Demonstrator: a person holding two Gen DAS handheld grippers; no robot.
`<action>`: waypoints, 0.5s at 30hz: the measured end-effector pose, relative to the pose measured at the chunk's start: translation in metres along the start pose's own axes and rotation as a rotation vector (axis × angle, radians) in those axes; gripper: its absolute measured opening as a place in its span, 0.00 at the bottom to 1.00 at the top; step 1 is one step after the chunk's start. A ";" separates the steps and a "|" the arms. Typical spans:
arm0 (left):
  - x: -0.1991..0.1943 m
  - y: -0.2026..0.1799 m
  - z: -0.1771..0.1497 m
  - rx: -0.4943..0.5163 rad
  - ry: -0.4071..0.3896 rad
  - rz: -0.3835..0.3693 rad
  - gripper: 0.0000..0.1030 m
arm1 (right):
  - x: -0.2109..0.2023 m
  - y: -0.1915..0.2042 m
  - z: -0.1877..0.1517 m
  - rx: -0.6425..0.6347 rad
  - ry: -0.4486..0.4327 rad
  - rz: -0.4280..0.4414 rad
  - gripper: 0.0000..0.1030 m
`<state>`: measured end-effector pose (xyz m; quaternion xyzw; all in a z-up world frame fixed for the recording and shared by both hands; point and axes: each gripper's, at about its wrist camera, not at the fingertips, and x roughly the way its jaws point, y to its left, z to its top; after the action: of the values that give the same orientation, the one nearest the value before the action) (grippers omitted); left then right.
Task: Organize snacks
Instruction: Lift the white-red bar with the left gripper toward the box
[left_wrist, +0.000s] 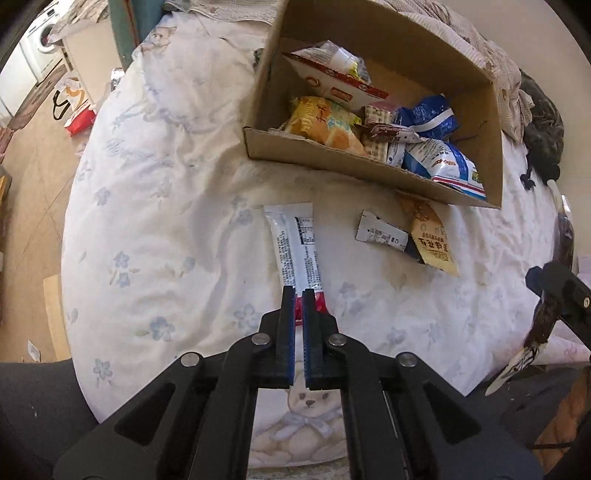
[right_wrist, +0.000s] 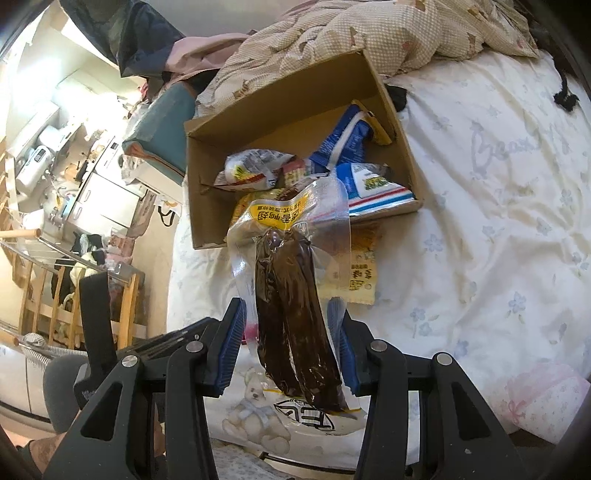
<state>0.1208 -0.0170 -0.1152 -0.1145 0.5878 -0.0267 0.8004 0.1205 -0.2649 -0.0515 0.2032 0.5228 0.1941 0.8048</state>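
Brown vacuum pack (right_wrist: 291, 306) before box (right_wrist: 295, 110).

The box (left_wrist: 321, 162) is plain matt brown cardboard with rough cut edges. The long snack stick (left_wrist: 293, 247) has a glossy white plastic wrapper, same shiny film on the packets inside the box. The vacuum pack (right_wrist: 291, 302) is clear, slick plastic over something dark and wet-looking. The bedsheet (left_wrist: 155, 206) is soft, wrinkled cloth with a faded flower print. Both tools are matt black plastic with ribbed blue pads (right_wrist: 231, 347) and metal rivets.
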 end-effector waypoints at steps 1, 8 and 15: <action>-0.002 0.002 -0.001 -0.006 -0.003 0.011 0.01 | 0.001 0.001 0.000 -0.002 0.002 0.003 0.47; 0.032 0.004 0.018 -0.079 0.067 0.094 0.58 | 0.004 0.003 0.000 0.000 0.010 0.004 0.47; 0.089 -0.032 0.029 0.085 0.107 0.223 0.65 | 0.005 -0.008 0.000 0.027 0.016 -0.025 0.47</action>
<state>0.1781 -0.0593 -0.1830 -0.0128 0.6370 0.0316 0.7701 0.1231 -0.2691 -0.0593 0.2058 0.5343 0.1784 0.8002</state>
